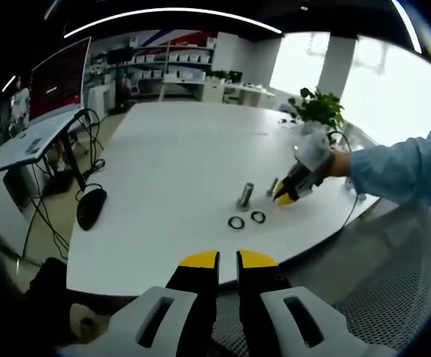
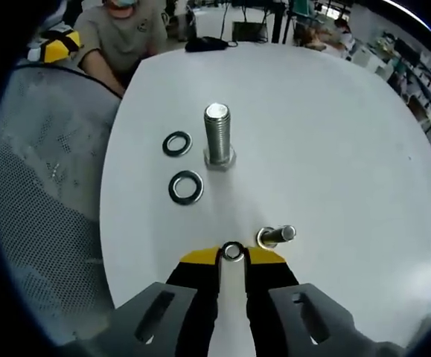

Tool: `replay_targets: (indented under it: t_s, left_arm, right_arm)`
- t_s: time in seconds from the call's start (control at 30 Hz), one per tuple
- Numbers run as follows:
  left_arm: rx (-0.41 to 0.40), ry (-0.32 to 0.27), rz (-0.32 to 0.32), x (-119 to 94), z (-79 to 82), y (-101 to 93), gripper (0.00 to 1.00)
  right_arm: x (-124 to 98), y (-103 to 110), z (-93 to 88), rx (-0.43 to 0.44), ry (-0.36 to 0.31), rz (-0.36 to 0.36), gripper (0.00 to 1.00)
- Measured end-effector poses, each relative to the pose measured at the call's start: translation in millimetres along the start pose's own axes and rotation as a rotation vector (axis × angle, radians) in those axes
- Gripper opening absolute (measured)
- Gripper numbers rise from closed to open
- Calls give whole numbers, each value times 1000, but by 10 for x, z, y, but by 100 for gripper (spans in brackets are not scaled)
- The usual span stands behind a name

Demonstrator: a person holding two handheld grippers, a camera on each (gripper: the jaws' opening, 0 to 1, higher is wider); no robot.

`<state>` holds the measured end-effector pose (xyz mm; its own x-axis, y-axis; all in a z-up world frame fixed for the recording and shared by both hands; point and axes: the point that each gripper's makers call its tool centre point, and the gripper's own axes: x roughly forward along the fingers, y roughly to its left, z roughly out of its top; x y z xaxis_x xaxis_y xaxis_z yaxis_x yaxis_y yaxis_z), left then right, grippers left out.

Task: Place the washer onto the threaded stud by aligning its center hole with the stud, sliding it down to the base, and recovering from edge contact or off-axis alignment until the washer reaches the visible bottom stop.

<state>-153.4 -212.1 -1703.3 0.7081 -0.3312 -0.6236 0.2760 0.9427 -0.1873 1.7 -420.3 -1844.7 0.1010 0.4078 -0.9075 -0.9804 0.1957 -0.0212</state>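
Right gripper view: right tongs point(image 2: 232, 256) pinch a washer point(image 2: 232, 251) by its rim, short of the upright stud point(image 2: 217, 134). Thin, stiff, slippery steel; likely light. Left tongs point(image 1: 228, 262) nearly closed, empty.

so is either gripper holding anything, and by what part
The right gripper pinches a small washer by its rim between its fingers. The left gripper holds nothing, fingers nearly together.

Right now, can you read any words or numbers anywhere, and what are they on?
None can be read.
The red screen carries pale marks, too blurred to read.
The shelf boxes are too small to tell.
The big bolt, small bolt and washers show no marks.
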Motion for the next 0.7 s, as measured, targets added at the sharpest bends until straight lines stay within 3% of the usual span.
replay_targets:
  t_s: [0.7]
  left_arm:
    - [-3,-3,3,-4,4,1,7]
  right_arm:
    - [-323,-45,142,40,-85,-47,14]
